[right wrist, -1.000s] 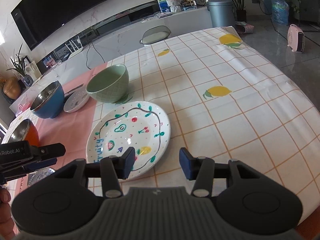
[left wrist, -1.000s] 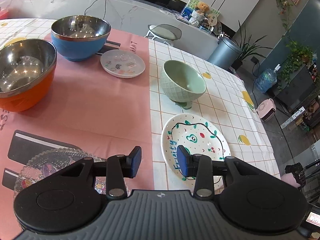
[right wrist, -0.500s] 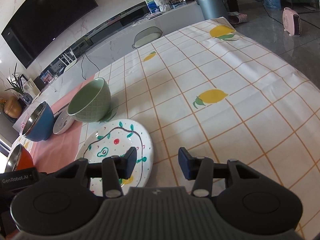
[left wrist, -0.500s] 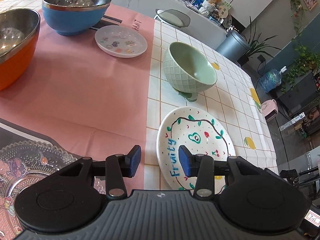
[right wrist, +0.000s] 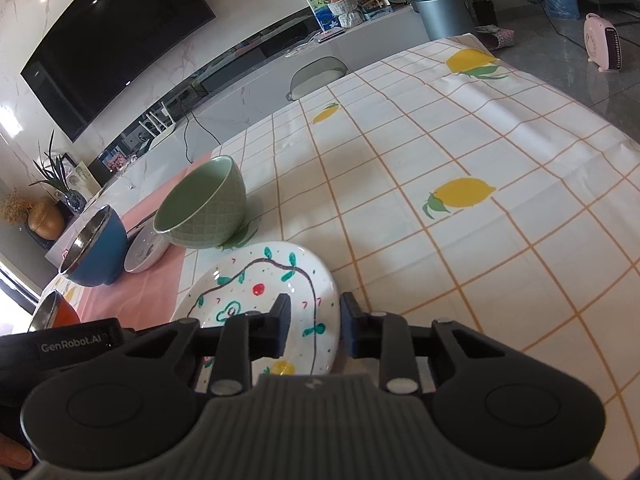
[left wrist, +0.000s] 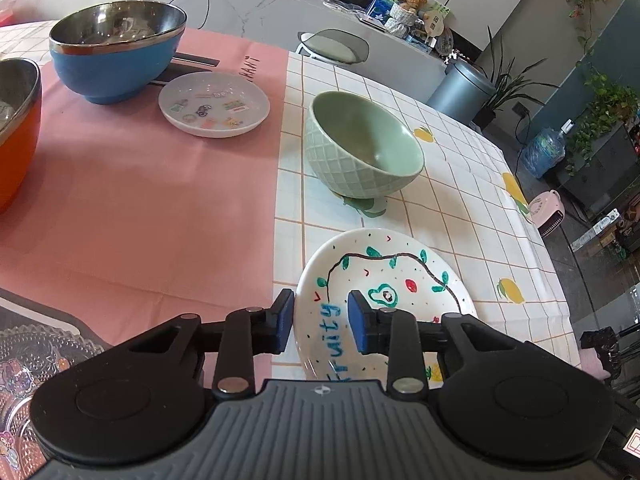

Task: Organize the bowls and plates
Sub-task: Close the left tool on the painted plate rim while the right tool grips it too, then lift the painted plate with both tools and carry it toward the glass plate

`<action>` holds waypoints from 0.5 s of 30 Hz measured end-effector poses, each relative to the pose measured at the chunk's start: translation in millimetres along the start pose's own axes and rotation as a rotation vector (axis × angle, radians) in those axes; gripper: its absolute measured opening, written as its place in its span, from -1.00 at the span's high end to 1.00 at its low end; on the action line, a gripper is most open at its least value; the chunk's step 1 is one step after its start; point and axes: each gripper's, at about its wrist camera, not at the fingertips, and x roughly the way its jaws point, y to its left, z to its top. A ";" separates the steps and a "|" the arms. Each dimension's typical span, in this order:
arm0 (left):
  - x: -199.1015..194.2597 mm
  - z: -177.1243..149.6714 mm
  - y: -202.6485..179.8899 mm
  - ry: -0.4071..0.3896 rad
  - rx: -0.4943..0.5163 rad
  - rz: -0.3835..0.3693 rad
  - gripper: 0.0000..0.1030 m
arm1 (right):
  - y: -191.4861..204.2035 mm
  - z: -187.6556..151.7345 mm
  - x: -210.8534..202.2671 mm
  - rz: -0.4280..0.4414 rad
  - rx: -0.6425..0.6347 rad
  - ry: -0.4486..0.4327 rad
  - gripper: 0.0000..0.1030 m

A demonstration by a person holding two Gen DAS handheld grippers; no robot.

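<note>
A white plate (left wrist: 400, 276) painted with fruit and the word "Fruity" lies on the lemon-print tablecloth (right wrist: 440, 152). My left gripper (left wrist: 322, 322) straddles its left rim. One pad is outside the rim and the other over the plate's inside. The jaws are closing, with a gap still showing. My right gripper (right wrist: 314, 326) straddles the right rim of the plate (right wrist: 256, 280) the same way, also closing. A green bowl (left wrist: 364, 152) stands just behind the plate.
On the pink cloth (left wrist: 140, 200) sit a small sticker-printed plate (left wrist: 214, 104), a blue steel-lined bowl (left wrist: 116, 56) and an orange one (left wrist: 16, 128). A patterned glass plate (left wrist: 24, 360) lies at the near left. The left gripper's body (right wrist: 72, 346) shows beside the right one.
Both grippers have come lower and closer to the painted plate, and their jaws have narrowed around its opposite rims. The plate and bowls have not shifted.
</note>
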 end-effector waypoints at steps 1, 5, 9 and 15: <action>-0.2 0.2 0.4 0.000 0.000 0.003 0.48 | 0.1 0.0 -0.1 -0.001 0.002 0.000 0.47; 0.6 2.3 1.3 0.004 -0.008 0.014 0.60 | -7.5 3.4 0.4 0.012 0.075 0.013 0.59; -1.2 3.6 5.6 0.012 -0.036 0.018 0.72 | -16.0 5.1 -0.6 0.012 0.137 0.035 0.83; -11.0 -0.7 10.6 0.010 -0.058 0.001 0.75 | -23.9 0.0 -8.7 0.043 0.221 0.071 0.86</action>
